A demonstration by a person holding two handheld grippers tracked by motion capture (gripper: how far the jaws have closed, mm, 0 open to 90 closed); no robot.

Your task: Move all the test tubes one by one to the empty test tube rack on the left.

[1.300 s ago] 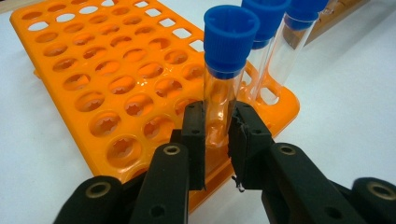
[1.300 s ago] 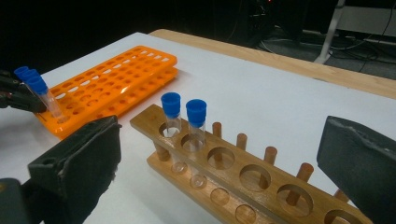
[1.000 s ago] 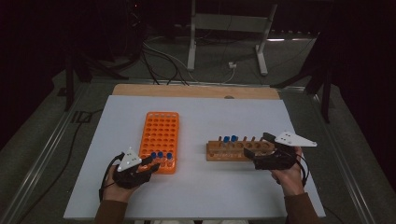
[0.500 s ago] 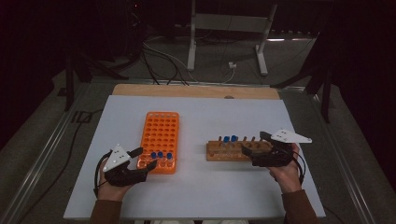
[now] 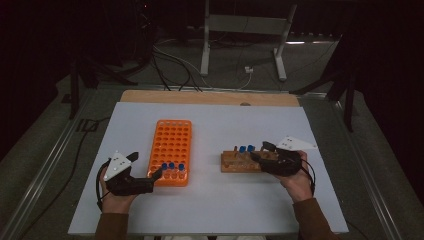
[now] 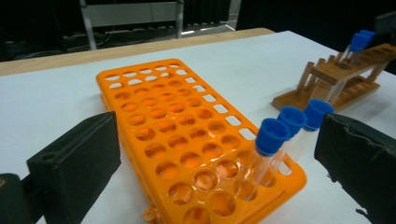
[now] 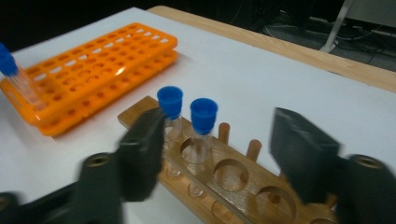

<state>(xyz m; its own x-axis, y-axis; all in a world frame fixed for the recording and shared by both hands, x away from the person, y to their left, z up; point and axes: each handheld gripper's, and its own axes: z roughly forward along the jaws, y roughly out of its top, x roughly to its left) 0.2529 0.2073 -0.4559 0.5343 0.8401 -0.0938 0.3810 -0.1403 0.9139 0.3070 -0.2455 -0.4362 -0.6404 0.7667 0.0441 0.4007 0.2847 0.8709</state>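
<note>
**Tube transfer: left let go, right closing in**

My left gripper (image 5: 155, 176) has just spread its jaws, empty, beside three capped tubes (image 6: 292, 123) in the orange rack (image 5: 171, 145). My right gripper (image 7: 219, 154), jaws closing but not yet pinching, straddles the wooden rack's (image 5: 240, 162) two tubes (image 7: 204, 119) (judging: next pick). Open counter (image 5: 240, 205) all round; near edge close.

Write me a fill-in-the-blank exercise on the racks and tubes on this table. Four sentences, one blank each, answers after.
1. The plastic rack is coloured ____.
2. The tubes standing in the plastic rack number ____.
3. The tubes' caps are coloured ____.
4. The rack under the right gripper is made of ____.

Missing words: orange; three; blue; wood.
</note>
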